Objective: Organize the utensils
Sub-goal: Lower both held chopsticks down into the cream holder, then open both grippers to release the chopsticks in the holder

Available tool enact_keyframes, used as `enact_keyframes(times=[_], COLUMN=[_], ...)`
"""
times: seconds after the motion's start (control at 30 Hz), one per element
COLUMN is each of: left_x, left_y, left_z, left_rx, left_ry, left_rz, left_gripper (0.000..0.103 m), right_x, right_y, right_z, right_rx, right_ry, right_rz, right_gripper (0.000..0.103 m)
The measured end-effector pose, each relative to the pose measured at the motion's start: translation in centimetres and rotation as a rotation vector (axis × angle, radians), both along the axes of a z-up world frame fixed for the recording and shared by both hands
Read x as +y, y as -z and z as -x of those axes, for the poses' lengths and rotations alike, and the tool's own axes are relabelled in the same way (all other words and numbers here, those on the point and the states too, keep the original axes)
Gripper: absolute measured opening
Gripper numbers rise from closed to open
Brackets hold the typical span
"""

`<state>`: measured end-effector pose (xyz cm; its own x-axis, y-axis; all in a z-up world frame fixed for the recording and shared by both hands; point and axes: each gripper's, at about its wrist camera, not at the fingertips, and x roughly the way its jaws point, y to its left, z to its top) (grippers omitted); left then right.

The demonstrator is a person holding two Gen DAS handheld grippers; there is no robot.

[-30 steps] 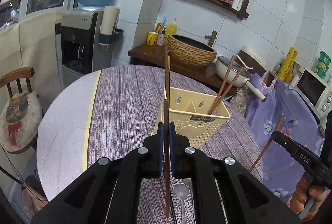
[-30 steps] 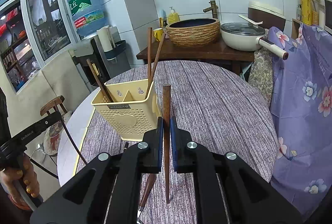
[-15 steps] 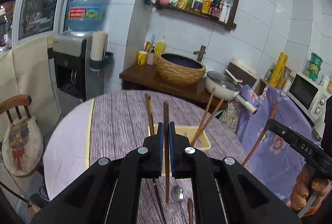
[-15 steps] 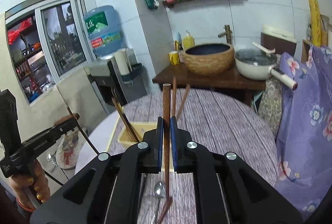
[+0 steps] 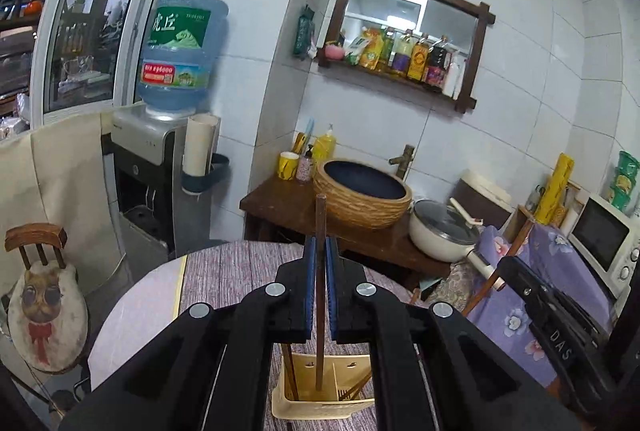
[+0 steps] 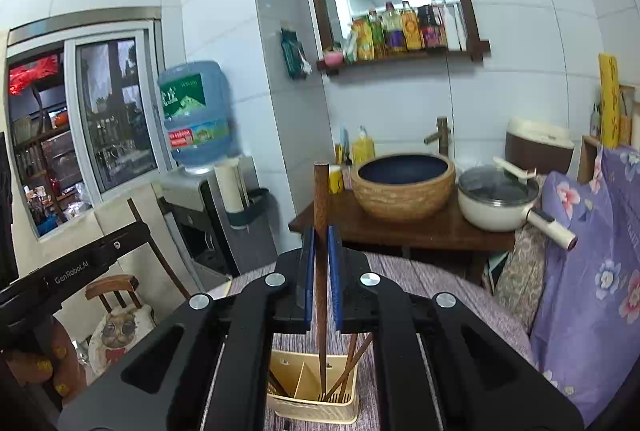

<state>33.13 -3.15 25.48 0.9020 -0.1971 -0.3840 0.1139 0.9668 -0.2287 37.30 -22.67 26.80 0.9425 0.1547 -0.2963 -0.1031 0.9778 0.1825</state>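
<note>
My left gripper [image 5: 319, 251] is shut on a brown chopstick [image 5: 320, 227] held upright, its tip down inside the cream utensil basket [image 5: 308, 409] below. The basket holds other chopsticks. My right gripper [image 6: 319, 243] is shut on another brown chopstick [image 6: 320, 199], also upright, its tip reaching into the right compartment of the same basket [image 6: 312, 409], beside two leaning chopsticks [image 6: 352, 363]. The right gripper shows at the right of the left wrist view [image 5: 556, 327]; the left gripper shows at the left of the right wrist view [image 6: 80, 271].
The basket stands on a round table with a purple striped cloth [image 5: 232, 271]. Behind are a wooden counter [image 5: 280, 203] with a woven basin [image 5: 362, 193] and a white pot [image 5: 444, 231], a water dispenser [image 5: 160, 167], a small chair [image 5: 44, 295] and a floral cloth [image 6: 592, 271].
Both grippers have risen and moved over the basket, so it now sits low between the fingers. Each chopstick tip now points down into the basket. The spoons on the table are out of view.
</note>
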Motion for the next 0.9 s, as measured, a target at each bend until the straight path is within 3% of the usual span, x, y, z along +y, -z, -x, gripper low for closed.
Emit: enact_keyframes(times=[0.23,0.43,0.5,0.67,0.8,0.9], left_x=[-1.2,-1.9,-1.8,-2.3,-2.2,-1.9], left_y=[6.8,10.9,11.6,11.8,11.7,11.6], left_z=[-2.0,-2.6,-2.8,-2.1,-1.9,-1.5], left_rx=[0.109,0.164,0.178,0.124,0.129,0.132], left_ry=[-0.001,0.004,-0.001,-0.018,-0.001,0.024], left_rz=[-0.027,-0.063,-0.066,-0.123,-0.102,-0.088], left_gripper=[0.006,0.006,0.006,0.006,0.006,0.006], right_x=[0.9,1.2,1.1,1.1,0.9,0.6], right_y=[6.3,9.5,10.3,11.5,11.7,11.7], right_z=[-2.2,-2.8,-3.0,-3.0,-2.7,-2.3], right_rx=[0.093,0.132,0.147,0.148,0.135,0.129], right_ry=[0.007,0.01,0.014,0.021,0.022,0.006], right_rz=[0.01,0.037,0.03,0.034,0.02,0.015], right_gripper=[0.008,0.008,0.008,0.008,0.008,0.022])
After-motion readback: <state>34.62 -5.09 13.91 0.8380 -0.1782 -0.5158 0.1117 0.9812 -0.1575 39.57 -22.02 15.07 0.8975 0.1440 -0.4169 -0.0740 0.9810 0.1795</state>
